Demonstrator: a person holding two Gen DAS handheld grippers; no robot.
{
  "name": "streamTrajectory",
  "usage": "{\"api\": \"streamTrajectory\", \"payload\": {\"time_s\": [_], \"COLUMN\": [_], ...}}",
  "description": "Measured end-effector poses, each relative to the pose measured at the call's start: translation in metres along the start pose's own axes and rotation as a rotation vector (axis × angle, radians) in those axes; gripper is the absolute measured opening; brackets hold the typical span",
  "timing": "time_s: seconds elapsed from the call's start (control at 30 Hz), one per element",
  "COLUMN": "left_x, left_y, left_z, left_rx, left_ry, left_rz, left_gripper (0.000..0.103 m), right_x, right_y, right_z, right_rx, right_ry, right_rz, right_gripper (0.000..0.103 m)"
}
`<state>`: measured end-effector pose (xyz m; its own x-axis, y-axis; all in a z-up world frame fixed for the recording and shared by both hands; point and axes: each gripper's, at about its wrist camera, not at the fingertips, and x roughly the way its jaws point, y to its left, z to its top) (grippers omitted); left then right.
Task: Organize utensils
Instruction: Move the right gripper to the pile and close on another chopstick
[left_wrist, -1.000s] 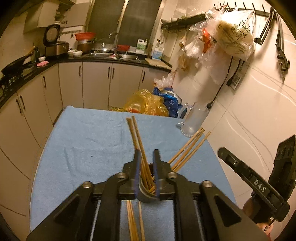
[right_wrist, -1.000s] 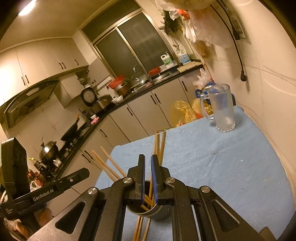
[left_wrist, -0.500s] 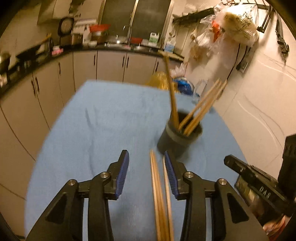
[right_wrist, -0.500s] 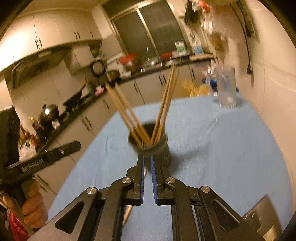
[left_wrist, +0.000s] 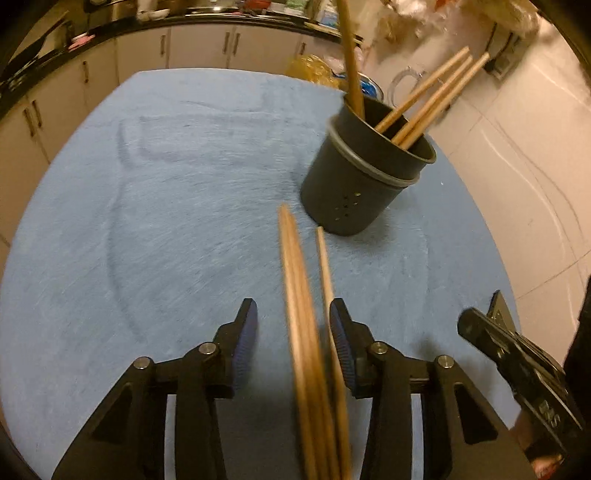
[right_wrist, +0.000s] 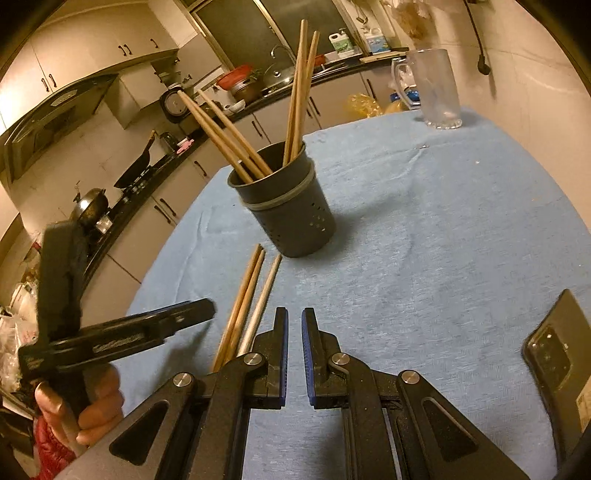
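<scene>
The left tongs (left_wrist: 293, 334) stand partly apart, having just been narrowing, with three loose chopsticks (left_wrist: 301, 295) lying between the pads; the pads do not appear to press on them. The right tongs (right_wrist: 294, 341) are drawn together and carry nothing. In the right wrist view the same chopsticks lie on the blue-covered worktop (right_wrist: 443, 258), just left of the right tongs, tips pointing toward the dark holder (right_wrist: 291, 210). The holder stands upright just beyond those tips and contains further chopsticks leaning outward to both sides. A phone (right_wrist: 557, 354) lies at the near right edge of the worktop; a clear jug (right_wrist: 439, 88) stands at its far edge. Risk: the three sticks lie off-centre, close to the right-hand pad, so closing may catch only some and roll the others aside. Risk: lifted sticks swung toward the holder may strike the leaning ones and tip the holder. Legible writing: none can be read with confidence; lettering on both tool bodies is blurred.
</scene>
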<state>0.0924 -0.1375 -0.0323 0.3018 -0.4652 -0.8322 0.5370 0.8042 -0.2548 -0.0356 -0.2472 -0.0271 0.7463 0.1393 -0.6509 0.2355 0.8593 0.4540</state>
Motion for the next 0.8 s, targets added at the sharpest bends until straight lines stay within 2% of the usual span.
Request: {"api": "streamTrajectory", "payload": {"time_s": [0.03,0.07,0.1,0.23,0.4,0.5,0.67,0.8], "left_x": [0.005,0.011,0.017,0.015,-0.006,-0.020,-0.039,-0.046], "left_y": [-0.002,-0.004,-0.004,0.006,0.037,0.055,0.071,0.077], "left_z": [0.001,0.003,0.004,0.001,-0.020,-0.036,-0.047,-0.052], "left_rx": [0.002,0.000,-0.006,-0.025,-0.083,-0.118,-0.149,-0.161], "left_ry": [0.008,0.025,0.042,0.033,0.014,-0.004,-0.048,-0.052], "left_rz": [0.018,0.029,0.022,0.030,0.014,-0.003,-0.055,-0.067], "left_gripper": [0.019,0.010,0.009,0.009,0.009,0.009,0.008,0.008], "right_x": [0.000,0.000,0.000,0.000,0.007,0.019,0.044,0.067], "right_y": [-0.001,-0.002,-0.003,-0.005,0.002,0.011,0.023,0.031], "right_z": [0.000,0.000,-0.001,0.001,0.003,0.006,0.012,0.020], "right_rx": [0.000,0.000,0.002,0.007,-0.003,-0.005,0.007,0.018], "right_ry": [0.001,0.002,0.004,0.006,0.034,0.077,0.136,0.172], "right_rz": [-0.002,-0.006,-0.010,-0.012,0.010,0.032,0.055,0.020], "right_gripper": [0.008,0.008,0.008,0.009,0.008,0.008,0.008,0.008]}}
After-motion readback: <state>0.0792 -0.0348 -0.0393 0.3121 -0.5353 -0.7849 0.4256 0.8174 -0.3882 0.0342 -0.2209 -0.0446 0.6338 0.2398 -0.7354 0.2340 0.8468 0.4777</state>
